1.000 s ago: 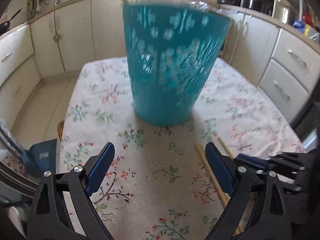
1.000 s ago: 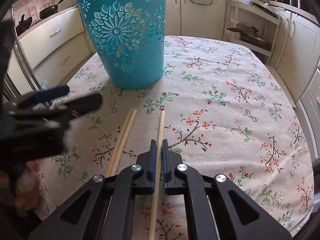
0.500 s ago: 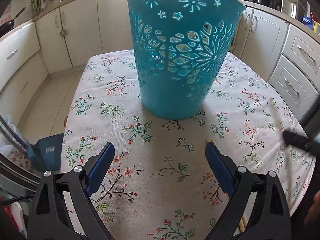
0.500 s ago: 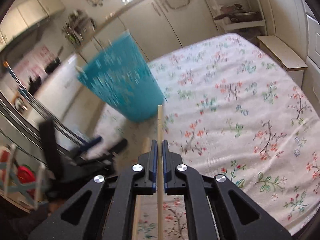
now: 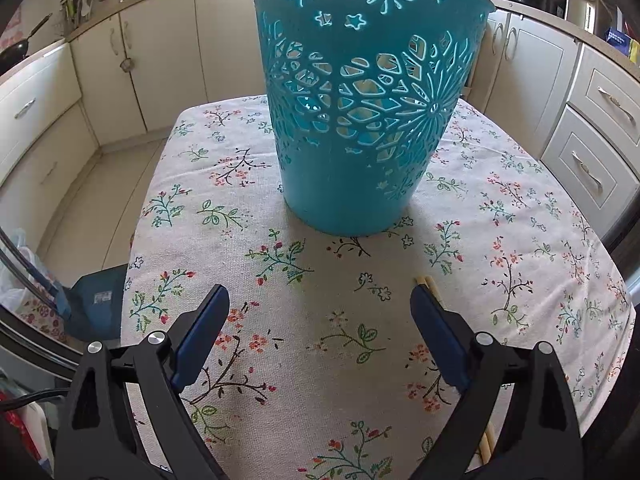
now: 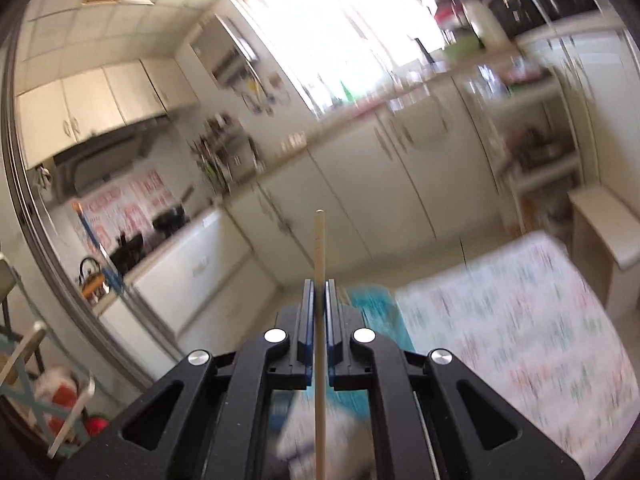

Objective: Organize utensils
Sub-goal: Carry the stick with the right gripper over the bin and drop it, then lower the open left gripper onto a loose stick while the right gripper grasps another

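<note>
Pinching a single wooden chopstick (image 6: 319,248), the right gripper (image 6: 319,312) is holding its jaws pressed almost together, with the stick running straight forward between the pads and its tip pointing toward the far kitchen cabinets, well above the table. On the other side, the left gripper (image 5: 318,324) is hovering over the flowered tablecloth (image 5: 520,272) with its jaws spread wide and nothing between them. A thin chopstick like this is looking light and stiff, and smooth enough to swivel or slide in a two-point pinch, so taking hold near the middle, as the right gripper seems to be doing, is probably the steadiest choice; too hard a squeeze is likely doing little harm to such a piece. Two more chopsticks (image 5: 425,281) are lying on the cloth at the near right, their ends peeking out just beside the left gripper's right finger. Standing upright at the middle of the table, the teal cut-out basket (image 5: 360,120) is showing pale shapes through its holes, though what, if anything, is sitting inside cannot be told. In the right view the basket is only a blurred teal patch below the gripper.
</note>
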A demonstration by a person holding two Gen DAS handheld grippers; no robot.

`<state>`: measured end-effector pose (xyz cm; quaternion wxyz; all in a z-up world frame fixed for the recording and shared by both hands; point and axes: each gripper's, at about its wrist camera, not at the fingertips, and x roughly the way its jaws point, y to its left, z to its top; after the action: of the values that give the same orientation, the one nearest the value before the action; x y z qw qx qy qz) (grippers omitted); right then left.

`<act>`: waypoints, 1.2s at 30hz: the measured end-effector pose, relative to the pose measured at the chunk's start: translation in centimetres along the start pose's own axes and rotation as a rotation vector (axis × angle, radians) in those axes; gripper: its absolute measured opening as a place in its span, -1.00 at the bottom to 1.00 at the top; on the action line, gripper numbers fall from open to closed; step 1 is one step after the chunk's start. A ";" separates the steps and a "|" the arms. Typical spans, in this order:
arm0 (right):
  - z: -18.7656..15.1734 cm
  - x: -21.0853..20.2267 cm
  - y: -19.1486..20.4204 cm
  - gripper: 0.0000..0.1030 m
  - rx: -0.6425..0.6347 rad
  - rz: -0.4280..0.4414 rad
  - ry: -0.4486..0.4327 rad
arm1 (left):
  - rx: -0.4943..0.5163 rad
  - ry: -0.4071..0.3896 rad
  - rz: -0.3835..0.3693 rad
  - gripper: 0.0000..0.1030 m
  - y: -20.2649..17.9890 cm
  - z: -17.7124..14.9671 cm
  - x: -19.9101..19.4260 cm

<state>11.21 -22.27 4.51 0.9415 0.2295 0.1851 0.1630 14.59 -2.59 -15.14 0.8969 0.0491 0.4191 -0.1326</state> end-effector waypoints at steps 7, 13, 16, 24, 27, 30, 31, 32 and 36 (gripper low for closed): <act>1.3 6.3 2.4 -0.89 -0.105 -0.111 -0.145 | -0.009 0.006 -0.004 0.72 0.1 0.1 0.3; -2.1 9.5 1.0 -0.88 -0.178 -0.195 -0.060 | -0.025 0.017 -0.011 0.72 0.4 0.1 0.4; -3.2 8.8 0.4 -0.73 -0.181 -0.197 -0.010 | -0.039 0.009 -0.009 0.72 0.6 0.0 0.2; -6.4 0.7 -0.2 -0.53 -0.189 -0.209 0.072 | -0.134 -0.001 -0.008 0.72 2.4 0.1 0.1; -10.9 -0.7 -2.1 -0.53 -0.174 -0.264 0.229 | -0.180 -0.002 -0.004 0.72 3.3 0.0 0.1; -16.3 0.0 -4.2 -0.66 -0.162 -0.300 0.427 | -0.222 0.009 -0.009 0.72 4.2 -0.2 0.3; -17.5 0.4 -4.5 -0.69 -0.161 -0.300 0.470 | -0.234 0.016 -0.012 0.72 4.5 -0.1 0.4; -18.5 0.8 -4.7 -0.69 -0.163 -0.300 0.494 | -0.247 0.024 -0.016 0.72 4.7 -0.1 0.5; -19.6 2.7 -4.9 -0.69 -0.167 -0.300 0.535 | -0.264 0.027 -0.021 0.74 5.1 -0.2 0.6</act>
<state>6.39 -18.08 -14.87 0.8887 0.0704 0.4438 0.0917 16.28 2.20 -15.85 0.8883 -0.0723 0.4455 -0.0850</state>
